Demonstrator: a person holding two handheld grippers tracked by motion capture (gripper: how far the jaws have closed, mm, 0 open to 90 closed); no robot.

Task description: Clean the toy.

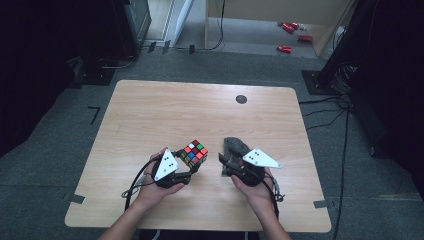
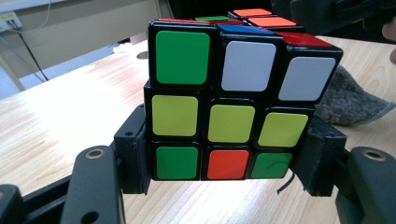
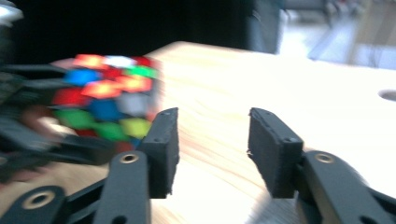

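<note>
L gripper (image 2: 219, 172) clamps cube (image 2: 224, 107); R gripper (image 3: 212, 149) looks empty, blurry.

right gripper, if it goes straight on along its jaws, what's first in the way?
Probably nothing. The right gripper has open, empty jaws, with bare table ahead between them. The cube, held in the left gripper, sits off to the side, though depth is unclear.

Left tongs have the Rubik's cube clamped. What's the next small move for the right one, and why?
Probably bring the right tongs across to the Rubik's cube and close on its top layer. The left tongs pinch only the bottom layer, the top layer already sits twisted out of line, and the right tongs stand empty beside the cube.
</note>
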